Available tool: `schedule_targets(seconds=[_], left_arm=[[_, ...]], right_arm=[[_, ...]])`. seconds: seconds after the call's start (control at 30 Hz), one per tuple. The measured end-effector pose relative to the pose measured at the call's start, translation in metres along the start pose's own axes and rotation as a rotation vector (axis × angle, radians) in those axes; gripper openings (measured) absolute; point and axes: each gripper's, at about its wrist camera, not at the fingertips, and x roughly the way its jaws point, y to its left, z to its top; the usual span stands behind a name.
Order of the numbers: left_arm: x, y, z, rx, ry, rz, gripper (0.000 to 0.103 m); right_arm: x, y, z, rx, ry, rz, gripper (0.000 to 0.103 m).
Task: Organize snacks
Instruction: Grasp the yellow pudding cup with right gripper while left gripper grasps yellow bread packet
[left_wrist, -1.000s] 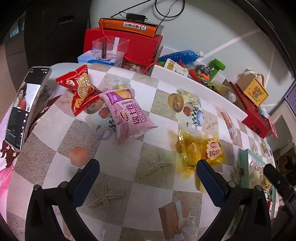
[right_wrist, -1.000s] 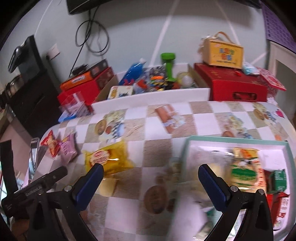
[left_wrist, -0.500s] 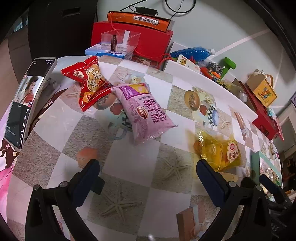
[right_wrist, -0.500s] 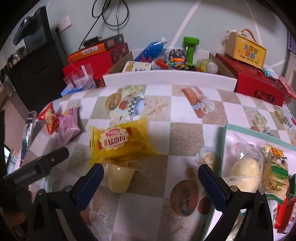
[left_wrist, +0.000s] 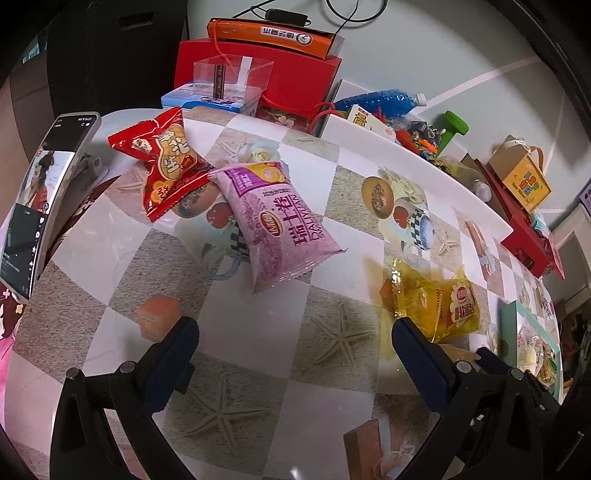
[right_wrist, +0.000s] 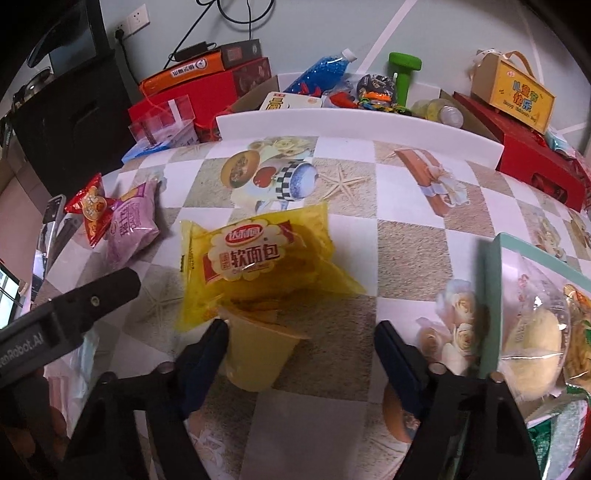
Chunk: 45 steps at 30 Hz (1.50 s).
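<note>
Two blue fingers on your right gripper (right_wrist: 299, 349) stand wide apart, and they hold nothing yet. A small yellow cup (right_wrist: 258, 350) now sits between them, close to the left finger. I cannot tell if that finger touches it. One second ago this gripper was over the tray (right_wrist: 493, 295) and the cup was far ahead. So you have swung left and come down close. I think the cup is your next pick.

Just past the cup lies the yellow bread bag (right_wrist: 255, 258). Its near edge seems to lie over the cup's rim, so the bag may shift when you lift the cup. Squeeze softly, because the cup looks thin.

Your left gripper (left_wrist: 295, 339) is also wide open and empty. It has moved in closer to the table (left_wrist: 258, 332) than before. Ahead of it, still apart from the fingers, lies the purple snack bag (left_wrist: 280, 225), and the red snack bag (left_wrist: 166, 158) lies behind that, with their edges touching. Both bags look like they have stayed put.

Some snacks are in the tray already. Four are still out on the table, so a good part of the job is left.
</note>
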Motion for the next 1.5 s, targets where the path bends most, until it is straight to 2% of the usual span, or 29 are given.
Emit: schedule_targets(seconds=[0.13, 0.2, 0.4, 0.57, 0.9, 1.0, 1.13, 1.37, 1.5], left_arm=[[0.001, -0.004, 0.0, 0.009, 0.002, -0.005, 0.103], [0.001, -0.005, 0.0, 0.011, 0.003, -0.006, 0.103], [0.001, -0.007, 0.0, 0.013, 0.003, -0.007, 0.103], [0.001, -0.009, 0.001, 0.015, 0.004, -0.011, 0.103], [-0.005, -0.035, 0.005, 0.067, -0.01, -0.084, 0.103], [-0.005, -0.051, 0.008, 0.101, -0.017, -0.101, 0.103], [-0.007, -0.075, 0.015, 0.217, -0.028, -0.094, 0.103], [0.006, -0.103, 0.026, 0.384, 0.019, -0.163, 0.103], [0.019, -0.119, 0.023, 0.502, 0.055, -0.125, 0.103]], right_arm=[[0.003, -0.001, 0.0, 0.014, 0.001, 0.02, 0.066], [0.002, -0.003, 0.0, 0.018, 0.001, 0.022, 0.058], [0.001, -0.012, 0.0, 0.042, -0.005, 0.033, 0.048], [0.001, -0.023, 0.0, 0.066, -0.01, 0.027, 0.048], [-0.002, -0.048, 0.002, 0.108, -0.016, -0.006, 0.047], [-0.002, -0.053, 0.001, 0.124, -0.011, -0.004, 0.047], [-0.004, -0.061, 0.0, 0.141, -0.008, -0.006, 0.046], [-0.004, -0.062, 0.0, 0.142, -0.001, -0.009, 0.046], [-0.005, -0.064, 0.0, 0.146, 0.007, -0.006, 0.047]])
